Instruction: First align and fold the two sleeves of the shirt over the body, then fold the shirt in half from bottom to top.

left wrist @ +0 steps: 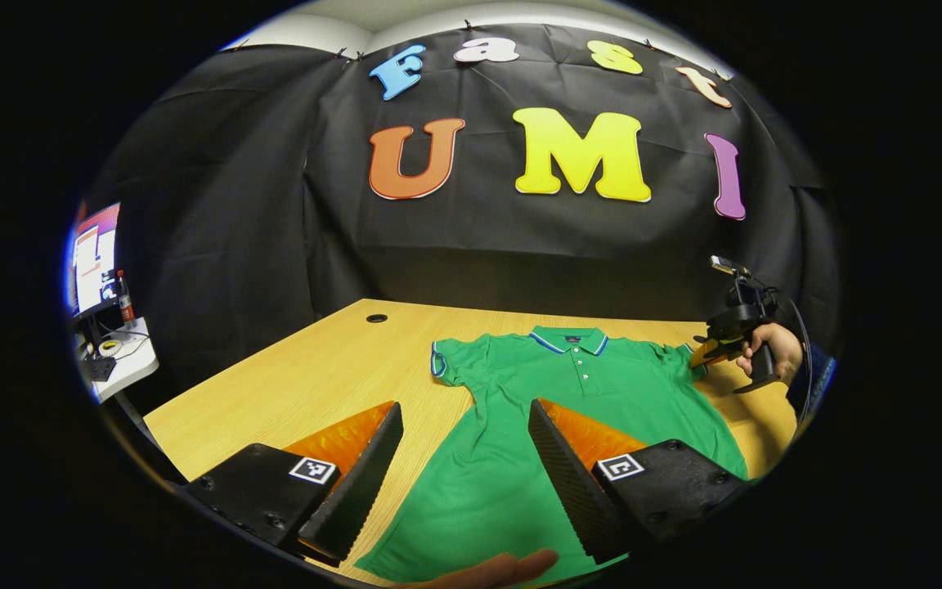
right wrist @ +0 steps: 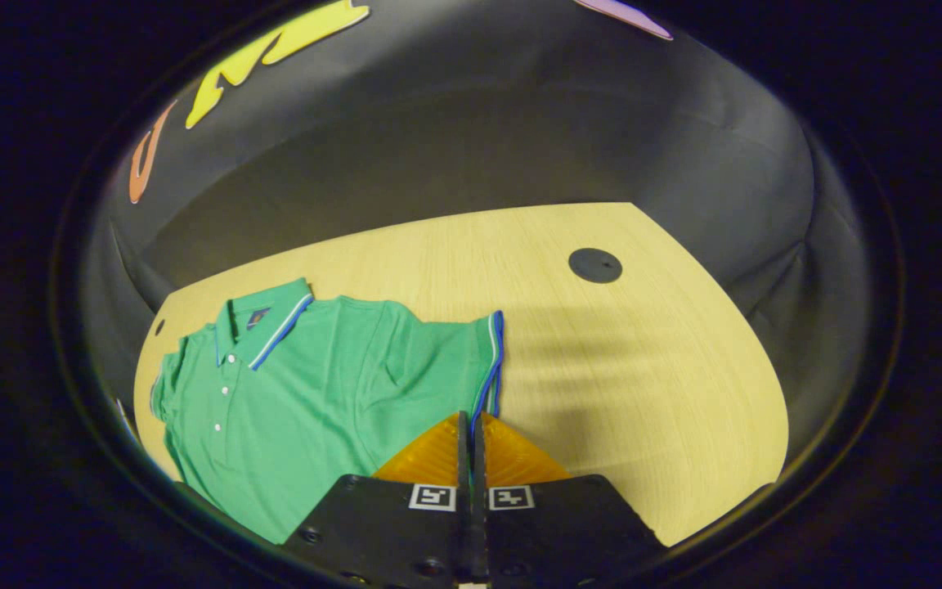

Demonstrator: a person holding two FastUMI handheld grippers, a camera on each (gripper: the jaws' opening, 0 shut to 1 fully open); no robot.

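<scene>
1. Green polo shirt (left wrist: 569,425) lies flat on the wooden table (left wrist: 324,384), front up, collar (left wrist: 569,338) toward the black cloth wall (left wrist: 471,237), hem toward the near edge.
2. Collar and sleeve cuffs carry blue and white trim; a short row of buttons runs down from the collar.
3. Both short sleeves are spread out to the sides, neither folded over the body. Body also unfolded.
4. In the right gripper view the shirt (right wrist: 291,401) sits at the left of the table (right wrist: 643,368), with one sleeve cuff (right wrist: 494,360) pointing toward the bare middle of the table.
5. Right gripper (right wrist: 471,442): fingers pressed together, no gap visible, tips right at the edge of that sleeve cuff. Cannot tell whether any fabric is pinched between them.
6. In the left gripper view the right gripper (left wrist: 712,350) shows far off at the shirt's other sleeve, held by a hand (left wrist: 769,348).
7. Left gripper (left wrist: 464,413): jaws spread wide, holding nothing, hovering above the lower body of the shirt near the hem.
8. A fingertip (left wrist: 512,566) shows at the bottom edge of the left gripper view, over the hem.
9. Round dark grommet hole (right wrist: 594,265) in the table, well apart from the shirt.
10. Monitor (left wrist: 93,258) and small clutter on a side desk left of the table.
</scene>
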